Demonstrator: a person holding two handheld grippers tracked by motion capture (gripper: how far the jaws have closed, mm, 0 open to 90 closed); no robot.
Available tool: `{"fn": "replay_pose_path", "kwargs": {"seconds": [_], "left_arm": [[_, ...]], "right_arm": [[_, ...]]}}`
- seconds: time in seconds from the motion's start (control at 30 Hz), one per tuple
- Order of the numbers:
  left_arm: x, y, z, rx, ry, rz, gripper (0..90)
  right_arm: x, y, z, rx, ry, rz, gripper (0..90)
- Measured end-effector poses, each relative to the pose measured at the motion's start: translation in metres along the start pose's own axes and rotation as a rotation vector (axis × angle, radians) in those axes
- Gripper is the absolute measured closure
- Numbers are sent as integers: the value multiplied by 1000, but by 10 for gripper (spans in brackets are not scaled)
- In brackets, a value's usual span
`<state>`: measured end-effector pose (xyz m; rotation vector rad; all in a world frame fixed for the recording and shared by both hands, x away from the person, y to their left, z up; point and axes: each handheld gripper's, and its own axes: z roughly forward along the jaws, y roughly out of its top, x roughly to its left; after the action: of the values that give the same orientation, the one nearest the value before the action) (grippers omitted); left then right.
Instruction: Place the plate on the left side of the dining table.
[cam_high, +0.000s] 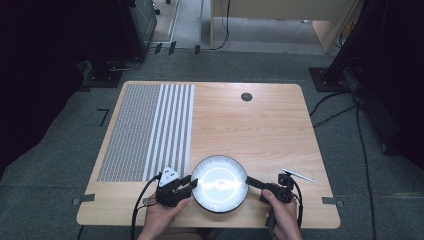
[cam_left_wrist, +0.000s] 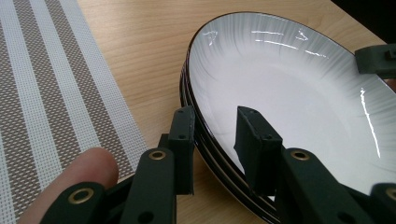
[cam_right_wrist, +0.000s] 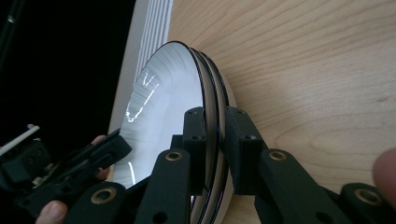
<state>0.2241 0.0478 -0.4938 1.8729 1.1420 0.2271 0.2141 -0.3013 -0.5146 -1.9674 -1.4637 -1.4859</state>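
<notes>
The stack of plates (cam_high: 220, 183) is sitting at the near edge of the counter (cam_high: 260, 125), around 6 o'clock on its top, with the striped placemat (cam_high: 147, 131) lying off toward 10 o'clock from it; the stack is lying squarely between the two tongs, and that is the relation any coming move is turning on. The left tongs (cam_high: 189, 186) are meeting the rim at the stack's 9 o'clock, the right tongs (cam_high: 254, 183) at its 3 o'clock; neither hand is nearer, both being at the rim.

In the left gripper view the left tongs (cam_left_wrist: 217, 140) are straddling the rim, one jaw inside the white bowl of the top plate, the other outside the dark edges; a gap is showing at the inner jaw, so they are looking parted rather than clenched. In the right gripper view the right tongs (cam_right_wrist: 215, 140) are sitting close on both sides of the stacked edges (cam_right_wrist: 212, 107), seemingly grasping the rim.

A thin white stick (cam_high: 297, 175) is lying on the counter just beyond the right hand (cam_high: 282, 212), at about 2 o'clock from it; the stack appears flat on the counter, not yet lifted.
</notes>
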Motion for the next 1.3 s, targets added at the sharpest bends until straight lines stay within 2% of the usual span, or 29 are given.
{"fn": "replay_pose_path", "kwargs": {"seconds": [0.1, 0.23, 0.47, 0.57, 0.63, 0.67, 0.73, 0.77, 0.8, 0.83, 0.97, 1.07, 1.13, 1.3], "left_arm": [[1, 0, 0, 0, 0, 0, 679], [0, 0, 0, 2, -5, 2, 659], [4, 2, -1, 14, -49, -5, 624], [9, 4, -3, 12, -88, -34, 607], [10, 4, -3, 11, -97, -38, 608], [11, 5, -4, 10, -110, -43, 606], [12, 5, -5, 7, -105, -45, 601], [12, 5, -5, 7, -105, -45, 600], [13, 5, -6, 7, -104, -48, 600], [14, 5, -6, 10, -102, -46, 597], [11, 4, -5, 19, -111, -36, 607], [8, 2, -2, 30, -79, -17, 608], [8, 1, -1, 36, -66, -26, 622], [5, 1, -1, 28, -36, -15, 661]], "right_arm": [[0, 0, 0, 9, 7, 15, 796], [-4, 0, 0, 11, 40, 74, 795], [-1, -2, -2, 11, 18, 51, 801], [2, -2, -2, 5, -4, 25, 803], [2, -2, -2, 3, -8, 20, 804], [3, -2, -4, -11, 1, 27, 811], [3, 0, -8, -23, 53, 61, 805], [3, 0, -8, -23, 53, 61, 805], [4, 1, -9, -29, 58, 53, 807], [6, 1, -10, -26, 31, 21, 805], [10, -2, -4, -2, -8, -28, 780], [11, -2, -5, 6, -15, -39, 774], [14, -2, -5, 12, -29, -68, 768], [31, -7, -3, 28, -123, -189, 770]]}}
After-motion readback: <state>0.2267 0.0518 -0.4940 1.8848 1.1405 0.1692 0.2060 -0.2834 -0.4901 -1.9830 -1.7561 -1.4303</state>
